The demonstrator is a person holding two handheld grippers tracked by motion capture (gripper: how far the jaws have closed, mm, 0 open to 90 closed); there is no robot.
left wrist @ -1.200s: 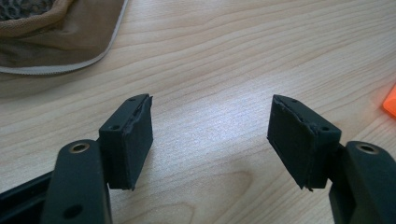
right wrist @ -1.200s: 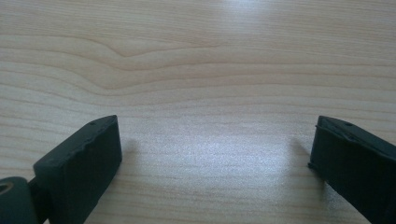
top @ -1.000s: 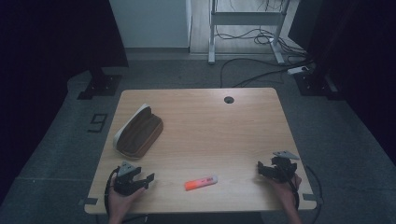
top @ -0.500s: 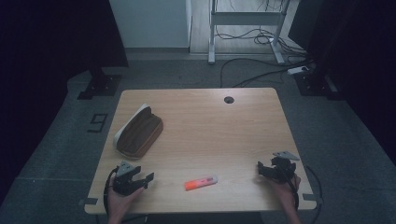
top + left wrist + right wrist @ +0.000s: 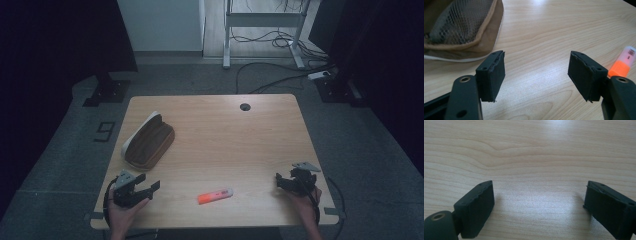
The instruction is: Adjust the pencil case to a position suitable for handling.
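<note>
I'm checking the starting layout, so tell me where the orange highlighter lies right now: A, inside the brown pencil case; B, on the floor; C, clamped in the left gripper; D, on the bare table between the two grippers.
D: the orange highlighter lies flat on the wooden table, between the open left gripper and right gripper, apart from the pencil case.

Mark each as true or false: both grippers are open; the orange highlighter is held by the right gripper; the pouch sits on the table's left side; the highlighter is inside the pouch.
1. Both the left gripper and right gripper are open: true.
2. The orange highlighter is held by the right gripper: false, it lies free on the table.
3. The brown pouch sits on the table's left side: true.
4. The highlighter is inside the pouch: false, it lies apart from it.
</note>
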